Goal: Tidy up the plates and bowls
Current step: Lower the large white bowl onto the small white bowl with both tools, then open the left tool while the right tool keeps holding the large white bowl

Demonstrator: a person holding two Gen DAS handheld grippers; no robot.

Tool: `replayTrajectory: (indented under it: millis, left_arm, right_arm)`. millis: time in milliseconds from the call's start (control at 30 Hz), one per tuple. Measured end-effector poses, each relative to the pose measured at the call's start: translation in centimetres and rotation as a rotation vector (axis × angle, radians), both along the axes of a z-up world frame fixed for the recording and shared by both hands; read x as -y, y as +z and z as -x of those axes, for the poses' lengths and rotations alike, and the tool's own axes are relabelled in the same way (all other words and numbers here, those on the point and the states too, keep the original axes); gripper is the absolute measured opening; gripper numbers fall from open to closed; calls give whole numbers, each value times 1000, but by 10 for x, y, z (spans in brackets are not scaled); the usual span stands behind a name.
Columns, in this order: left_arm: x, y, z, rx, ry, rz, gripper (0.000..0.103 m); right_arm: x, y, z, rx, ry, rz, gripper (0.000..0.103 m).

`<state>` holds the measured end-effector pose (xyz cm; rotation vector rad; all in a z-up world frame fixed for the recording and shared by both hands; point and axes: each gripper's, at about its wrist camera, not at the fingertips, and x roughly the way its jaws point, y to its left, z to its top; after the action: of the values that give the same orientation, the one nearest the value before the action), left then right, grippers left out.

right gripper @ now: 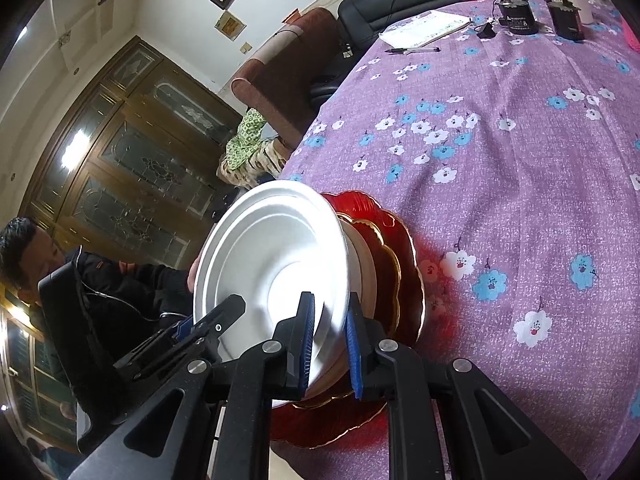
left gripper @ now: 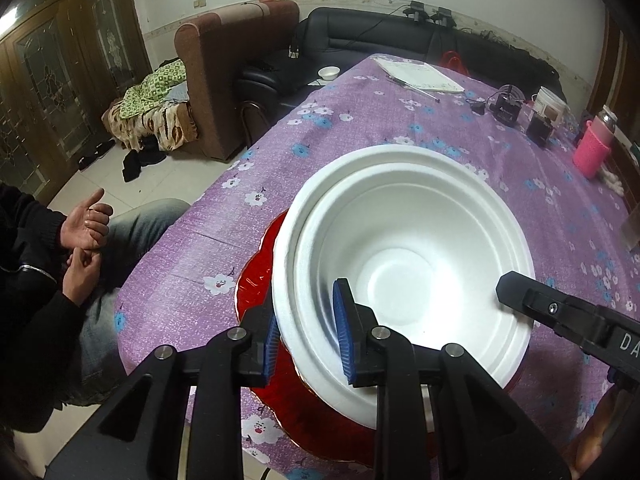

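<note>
A white foam bowl (left gripper: 408,248) sits nested on another white bowl, on top of red gold-rimmed plates (left gripper: 256,280) near the table's front left edge. My left gripper (left gripper: 308,332) is shut on the bowl's near left rim, one blue pad inside and one outside. My right gripper (right gripper: 330,344) is shut on the rim of the same bowl (right gripper: 276,264) at its other side; its black finger (left gripper: 520,292) shows in the left wrist view. The red plates (right gripper: 404,276) lie stacked under the bowls.
The table carries a purple flowered cloth (left gripper: 360,128). At the far end lie a notepad (left gripper: 420,74) with a pen, small black devices (left gripper: 506,110), a white cup (left gripper: 550,106) and a pink bottle (left gripper: 592,148). A seated person (left gripper: 48,264) is at the left. Sofas stand behind.
</note>
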<state>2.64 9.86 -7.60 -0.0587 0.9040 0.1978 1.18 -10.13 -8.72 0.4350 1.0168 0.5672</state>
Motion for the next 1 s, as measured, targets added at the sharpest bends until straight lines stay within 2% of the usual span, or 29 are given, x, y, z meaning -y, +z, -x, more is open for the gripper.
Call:
replayTrajectory:
  millis: [100,167,233,267,767,1000]
  left_arm:
    - [0,0,1,-1,-2,-1,23]
    - [1,-1,1,-6,-4,-8,27]
    - [2,-2,2,-15,-6,-12,38]
    - [3,-3,3,-16,-8,-15,39]
    - [2,7,15,18,13,-48,39]
    - [-1,17,22,52,31,-85,43]
  right_arm:
    - [-1,0,0,2,3,3,14]
    - [-1,0,0,2,1,4,15]
    - [-1,-1,0,-3,0,5,15]
    - [-1,-1,0,-5,0,4,15]
    - [6,8,8,17,-12,-14,18]
    - [8,10,13,20,-15,-19,18]
